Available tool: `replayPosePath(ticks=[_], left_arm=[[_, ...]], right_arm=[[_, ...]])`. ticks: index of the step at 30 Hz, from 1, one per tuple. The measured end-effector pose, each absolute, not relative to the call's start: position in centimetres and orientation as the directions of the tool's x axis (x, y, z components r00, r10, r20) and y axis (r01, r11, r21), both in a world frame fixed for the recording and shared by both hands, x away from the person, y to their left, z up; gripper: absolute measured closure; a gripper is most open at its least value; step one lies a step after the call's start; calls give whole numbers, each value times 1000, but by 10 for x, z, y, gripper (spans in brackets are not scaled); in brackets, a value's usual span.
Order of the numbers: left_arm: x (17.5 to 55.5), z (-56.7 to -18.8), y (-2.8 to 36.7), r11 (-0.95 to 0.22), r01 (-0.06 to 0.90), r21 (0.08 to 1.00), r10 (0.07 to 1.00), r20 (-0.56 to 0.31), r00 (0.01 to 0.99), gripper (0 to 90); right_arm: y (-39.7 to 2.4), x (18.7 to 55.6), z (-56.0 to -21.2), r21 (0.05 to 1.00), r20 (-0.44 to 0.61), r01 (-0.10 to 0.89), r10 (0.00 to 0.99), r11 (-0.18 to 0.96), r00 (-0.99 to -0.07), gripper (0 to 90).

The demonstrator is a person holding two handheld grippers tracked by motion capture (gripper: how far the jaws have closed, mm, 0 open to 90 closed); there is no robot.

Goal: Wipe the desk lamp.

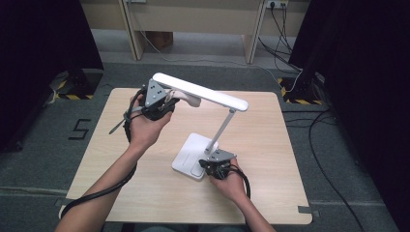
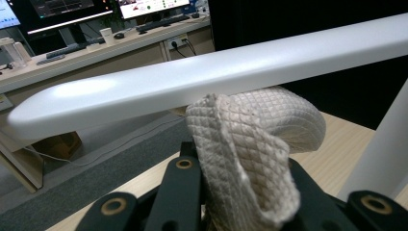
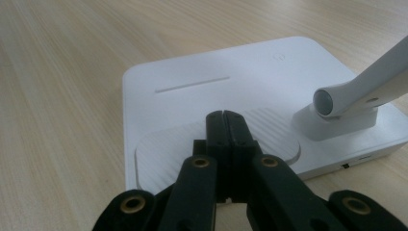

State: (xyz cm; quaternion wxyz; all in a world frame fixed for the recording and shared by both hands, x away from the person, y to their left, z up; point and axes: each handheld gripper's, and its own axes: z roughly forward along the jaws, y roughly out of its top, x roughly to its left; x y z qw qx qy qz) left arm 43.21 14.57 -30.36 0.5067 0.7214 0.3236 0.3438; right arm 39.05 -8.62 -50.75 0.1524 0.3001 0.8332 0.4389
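A white desk lamp stands on the wooden table (image 1: 145,183), its flat base (image 1: 188,157) near the middle and its long head bar (image 1: 200,92) stretched over the far left. My left gripper (image 1: 167,102) is shut on a folded beige quilted cloth (image 2: 250,144), which touches the underside of the head bar (image 2: 202,79). My right gripper (image 3: 226,118) is shut with nothing in it, its tips resting on the ribbed pad of the lamp base (image 3: 202,91). The lamp's stem joint (image 3: 351,96) rises at the right of that view.
The lamp's slanted stem (image 1: 220,130) runs between both hands. Black curtains flank the table, and cables (image 1: 314,130) lie on the grey floor to the right. A desk with monitors (image 2: 72,12) stands far behind the lamp head.
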Motion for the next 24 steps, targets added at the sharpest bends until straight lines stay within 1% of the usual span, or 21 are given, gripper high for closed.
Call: replayPosePath(ticks=[24], left_arm=[[429, -303, 133, -281, 110, 953, 797, 168, 580, 812]], right_arm=[[-86, 391, -508, 824, 10, 364, 632, 434, -775, 900]])
